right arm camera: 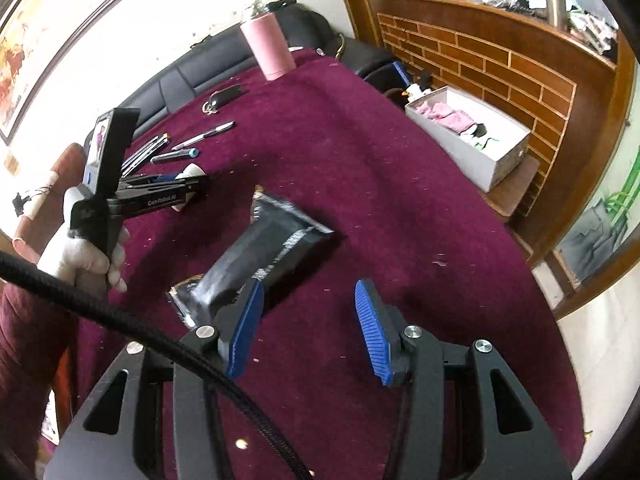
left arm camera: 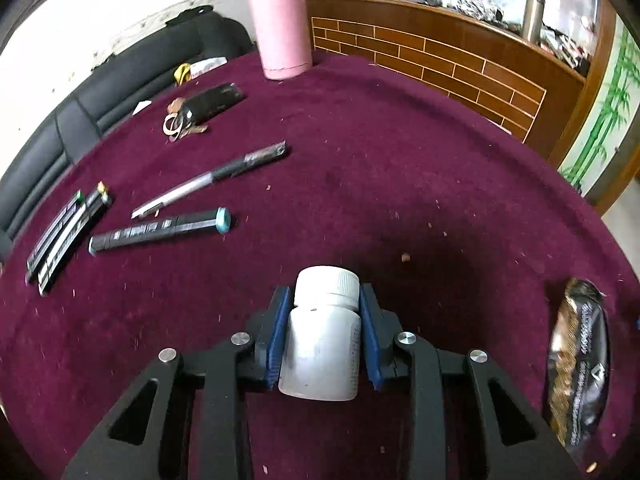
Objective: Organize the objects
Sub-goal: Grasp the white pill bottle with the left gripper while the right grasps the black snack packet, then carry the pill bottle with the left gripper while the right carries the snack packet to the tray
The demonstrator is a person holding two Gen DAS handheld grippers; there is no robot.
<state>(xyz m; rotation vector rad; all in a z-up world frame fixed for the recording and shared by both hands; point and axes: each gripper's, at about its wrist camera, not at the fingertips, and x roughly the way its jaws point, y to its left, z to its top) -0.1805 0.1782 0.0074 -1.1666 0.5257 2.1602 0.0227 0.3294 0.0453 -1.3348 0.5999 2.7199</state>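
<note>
between left hand-held gripper (left arm camera: 324,304) pads: white bottle (left arm camera: 322,336)

The bottle (left arm camera: 324,336) sits low in the middle, pens (left arm camera: 160,232) on the tabletop (left arm camera: 400,184) at the left, packet (left arm camera: 580,372) at the right.

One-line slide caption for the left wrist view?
Left gripper clamps a white pill bottle above a maroon tablecloth strewn with pens, keys and a pink flask.

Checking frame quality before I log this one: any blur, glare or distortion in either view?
Left wrist view: white bottle sharp, snack packet at right edge smeared, table edge bowed by the fisheye. Right wrist view: window wall blown out, foil packet slightly blurred.
</note>
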